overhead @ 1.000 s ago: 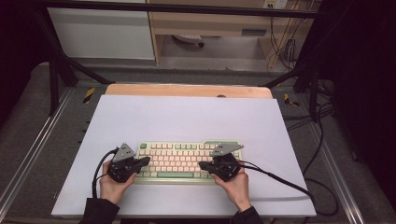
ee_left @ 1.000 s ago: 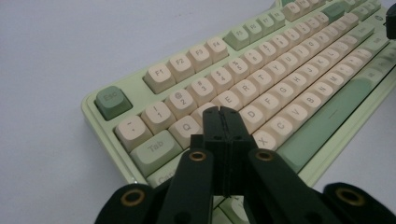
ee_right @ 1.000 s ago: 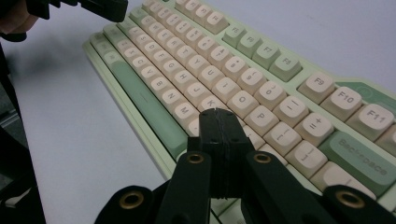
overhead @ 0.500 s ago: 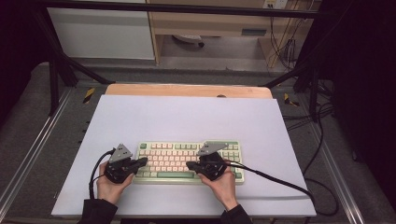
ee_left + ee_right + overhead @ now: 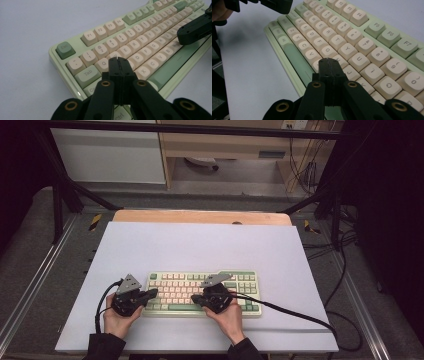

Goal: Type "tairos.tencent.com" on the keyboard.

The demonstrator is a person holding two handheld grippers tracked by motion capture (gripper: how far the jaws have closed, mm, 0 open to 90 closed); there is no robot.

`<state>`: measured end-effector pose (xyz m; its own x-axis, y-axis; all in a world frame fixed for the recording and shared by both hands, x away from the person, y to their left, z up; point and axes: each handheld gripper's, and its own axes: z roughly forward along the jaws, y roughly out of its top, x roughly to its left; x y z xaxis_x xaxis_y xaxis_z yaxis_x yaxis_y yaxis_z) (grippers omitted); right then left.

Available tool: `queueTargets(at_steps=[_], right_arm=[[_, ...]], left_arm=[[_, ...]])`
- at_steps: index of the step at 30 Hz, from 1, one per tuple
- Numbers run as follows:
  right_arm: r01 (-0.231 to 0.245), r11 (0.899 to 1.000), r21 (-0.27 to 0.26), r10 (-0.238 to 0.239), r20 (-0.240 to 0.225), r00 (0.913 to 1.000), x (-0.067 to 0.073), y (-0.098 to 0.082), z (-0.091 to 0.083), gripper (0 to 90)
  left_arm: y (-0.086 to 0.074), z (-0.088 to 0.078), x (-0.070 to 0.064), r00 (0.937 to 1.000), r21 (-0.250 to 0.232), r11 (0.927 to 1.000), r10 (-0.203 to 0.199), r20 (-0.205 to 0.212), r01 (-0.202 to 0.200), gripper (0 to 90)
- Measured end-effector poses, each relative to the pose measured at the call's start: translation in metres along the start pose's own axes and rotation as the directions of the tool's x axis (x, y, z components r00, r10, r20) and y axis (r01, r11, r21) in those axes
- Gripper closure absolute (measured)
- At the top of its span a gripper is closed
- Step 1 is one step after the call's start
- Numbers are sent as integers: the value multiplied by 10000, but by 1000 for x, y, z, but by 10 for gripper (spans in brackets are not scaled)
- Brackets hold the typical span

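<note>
Both tongs are pressed fully shut with nothing between them, each used as a single blunt point for pressing keys. The left tongs [image 5: 119, 60] hang over the keyboard [image 5: 200, 292] near its left end, tip just above the Q and A keys. The right tongs [image 5: 329, 60] sit over the middle of the board, tip just above the H key [image 5: 339, 60] and close to the space bar [image 5: 295, 58].

The main risk, as I judge it, is a wrong key. Each closed tip is nearly as wide as one keycap, so a small drift would press two neighbours at once or land in the gap between them. The tip also hides the very key it aims at in its own view. A slanted push could slide off a rounded cap. A hard push could shove the board across the smooth counter [image 5: 200, 245], since nothing holds it in place.

The keyboard is a pale green plastic case with cream keycaps, softly rounded and slightly dished, and green caps such as Esc [image 5: 65, 49] and Tab. The tongs are matte black, ridged at the tip, with brass-coloured pivots. The counter under them is a flat, plain pale sheet.
</note>
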<state>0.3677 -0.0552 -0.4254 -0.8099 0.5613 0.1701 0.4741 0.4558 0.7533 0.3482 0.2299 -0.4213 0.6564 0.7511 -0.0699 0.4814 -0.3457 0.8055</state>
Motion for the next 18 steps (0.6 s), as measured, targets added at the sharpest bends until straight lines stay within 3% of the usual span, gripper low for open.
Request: queueTargets(at_steps=[18], right_arm=[[149,9996,256,-151,104,9998,-1,-4,6,900]], left_arm=[[0,0,0,10000,10,10000,-5,-17,5,900]])
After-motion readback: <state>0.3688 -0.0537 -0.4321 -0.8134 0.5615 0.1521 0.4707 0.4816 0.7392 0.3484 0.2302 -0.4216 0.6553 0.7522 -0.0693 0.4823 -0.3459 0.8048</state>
